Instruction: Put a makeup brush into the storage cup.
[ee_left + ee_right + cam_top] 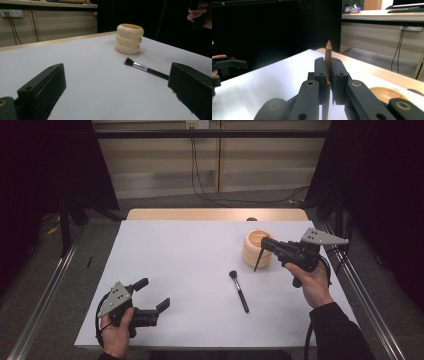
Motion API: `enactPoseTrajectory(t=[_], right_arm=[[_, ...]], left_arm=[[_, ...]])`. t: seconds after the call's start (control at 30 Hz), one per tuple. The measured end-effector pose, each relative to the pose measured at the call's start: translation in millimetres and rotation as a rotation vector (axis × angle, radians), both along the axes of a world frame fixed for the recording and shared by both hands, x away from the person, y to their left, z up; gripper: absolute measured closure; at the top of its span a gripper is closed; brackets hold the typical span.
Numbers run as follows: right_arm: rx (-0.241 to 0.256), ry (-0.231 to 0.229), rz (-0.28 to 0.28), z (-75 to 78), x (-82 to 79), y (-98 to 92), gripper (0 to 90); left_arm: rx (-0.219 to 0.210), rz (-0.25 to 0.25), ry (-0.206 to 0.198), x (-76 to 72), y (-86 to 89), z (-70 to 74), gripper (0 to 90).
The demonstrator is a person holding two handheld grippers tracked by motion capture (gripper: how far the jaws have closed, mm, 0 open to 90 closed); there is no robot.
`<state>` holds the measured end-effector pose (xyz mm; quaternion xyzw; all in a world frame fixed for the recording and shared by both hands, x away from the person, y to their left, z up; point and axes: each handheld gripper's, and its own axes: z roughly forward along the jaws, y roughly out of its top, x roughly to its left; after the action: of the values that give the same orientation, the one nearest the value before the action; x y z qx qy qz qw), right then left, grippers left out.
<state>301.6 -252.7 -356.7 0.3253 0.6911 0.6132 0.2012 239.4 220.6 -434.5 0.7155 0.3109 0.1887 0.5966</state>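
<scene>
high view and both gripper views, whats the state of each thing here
left hand-held gripper: open, holding nothing, low over the table
right hand-held gripper: shut on a thin pointed stick, next to the holder
ringed cream holder: upright, open at the top
makeup brush: lying flat on the table, untouched

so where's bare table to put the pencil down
The widest bare patch is the table centre and far-left, between the open left gripper and the makeup brush. It is crowded near the cream holder, where the right gripper clamps the pencil.
</scene>
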Motion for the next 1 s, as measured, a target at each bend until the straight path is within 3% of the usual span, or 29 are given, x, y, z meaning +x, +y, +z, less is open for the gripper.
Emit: enactPoseTrajectory(t=[0.4,0.77,1.0], right_arm=[[-0.015,-0.013,-0.050,16.0,16.0,-10.3,84.1],[-0.032,-0.037,-0.067,39.4,40.8,-10.3,84.1],[-0.060,-0.017,-0.120,37.0,57.3,-15.6,84.2]], left_arm=[[0.011,-0.002,0.007,-2.7,1.3,-0.6,1.4],[0.017,-0.002,0.003,-2.6,1.7,-0.3,1.5],[0.015,0.002,0.002,-2.1,0.2,0.1,1.4]])
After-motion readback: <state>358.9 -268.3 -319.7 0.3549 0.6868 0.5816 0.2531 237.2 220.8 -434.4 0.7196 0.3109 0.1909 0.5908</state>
